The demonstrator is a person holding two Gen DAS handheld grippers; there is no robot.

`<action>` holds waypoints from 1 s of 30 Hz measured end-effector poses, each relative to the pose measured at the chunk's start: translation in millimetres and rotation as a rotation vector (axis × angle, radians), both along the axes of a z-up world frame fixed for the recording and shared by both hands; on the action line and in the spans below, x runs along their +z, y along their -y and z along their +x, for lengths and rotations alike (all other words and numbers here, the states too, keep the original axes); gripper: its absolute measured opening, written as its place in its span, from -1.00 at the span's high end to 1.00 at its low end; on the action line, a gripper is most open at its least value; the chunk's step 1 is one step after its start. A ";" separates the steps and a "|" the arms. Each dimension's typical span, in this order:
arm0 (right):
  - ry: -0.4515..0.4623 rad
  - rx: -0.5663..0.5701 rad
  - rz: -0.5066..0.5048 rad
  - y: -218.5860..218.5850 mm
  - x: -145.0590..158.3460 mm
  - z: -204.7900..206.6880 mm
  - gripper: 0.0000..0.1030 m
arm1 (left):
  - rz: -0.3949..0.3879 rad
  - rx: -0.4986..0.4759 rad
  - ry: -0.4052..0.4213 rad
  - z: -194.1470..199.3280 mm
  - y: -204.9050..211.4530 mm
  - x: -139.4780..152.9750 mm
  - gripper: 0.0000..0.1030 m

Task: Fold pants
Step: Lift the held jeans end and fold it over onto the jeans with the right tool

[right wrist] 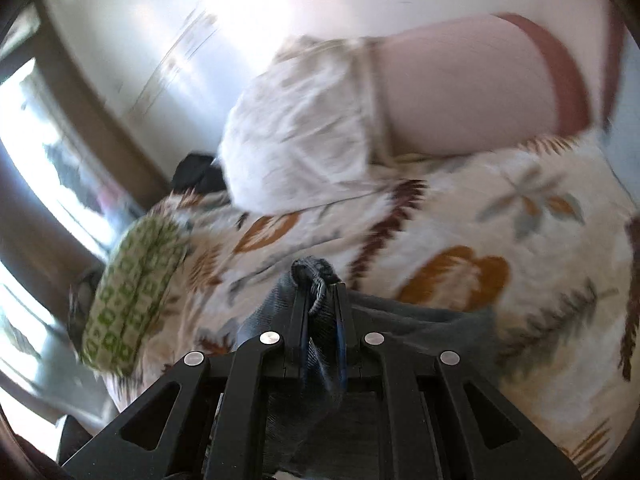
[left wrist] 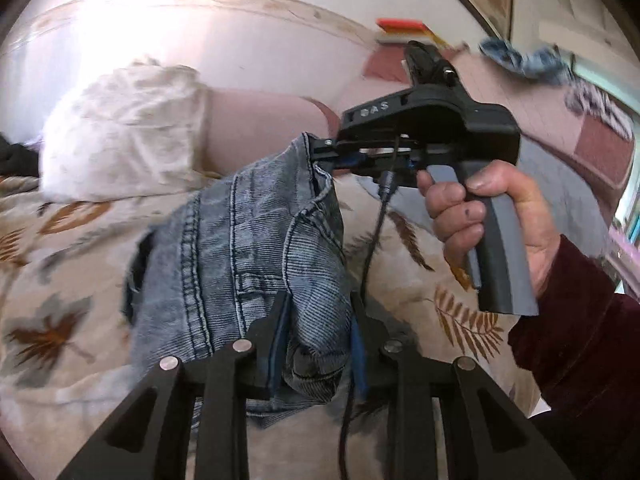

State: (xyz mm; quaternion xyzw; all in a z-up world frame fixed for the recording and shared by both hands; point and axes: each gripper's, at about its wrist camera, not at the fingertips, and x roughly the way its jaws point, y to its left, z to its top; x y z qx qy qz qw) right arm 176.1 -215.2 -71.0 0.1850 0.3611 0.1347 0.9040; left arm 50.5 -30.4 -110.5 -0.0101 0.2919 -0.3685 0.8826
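Blue denim pants (left wrist: 248, 248) hang lifted above a leaf-print bedspread (left wrist: 60, 320). My left gripper (left wrist: 318, 312) is shut on a bunched part of the denim at the bottom of the left wrist view. My right gripper (left wrist: 320, 152), held by a hand (left wrist: 492, 216), is shut on the pants' upper edge, further away. In the right wrist view my right gripper (right wrist: 322, 300) pinches a fold of denim (right wrist: 316, 276) between nearly closed fingers, and more denim (right wrist: 420, 316) trails to the right over the bedspread (right wrist: 460, 208).
A white pillow (left wrist: 120, 132) and a pink pillow (left wrist: 260, 128) lie at the bed's head against the wall. A green patterned cushion (right wrist: 132, 292) sits at the bed's left edge. Other blue clothes (left wrist: 524, 60) lie far right. A cable (left wrist: 372, 240) hangs from the right gripper.
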 end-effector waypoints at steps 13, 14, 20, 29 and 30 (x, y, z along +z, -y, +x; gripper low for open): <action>-0.172 -0.133 0.110 91.8 -74.4 23.9 0.75 | 0.090 -0.111 -0.069 15.2 66.8 -41.0 0.52; -0.229 -0.169 0.093 97.9 -84.4 24.6 0.68 | 0.091 -0.115 -0.053 12.6 63.3 -37.6 0.45; -0.155 -0.236 0.031 102.9 -58.4 -6.6 0.22 | 0.044 -0.131 0.038 -4.3 26.1 -3.8 0.21; -0.046 -0.176 0.013 61.8 -18.3 -69.5 0.22 | 0.049 0.086 0.105 28.6 -76.0 3.4 0.05; -0.039 -0.153 -0.005 47.7 -15.9 -77.8 0.22 | 0.049 0.112 0.096 36.7 -83.7 -1.7 0.05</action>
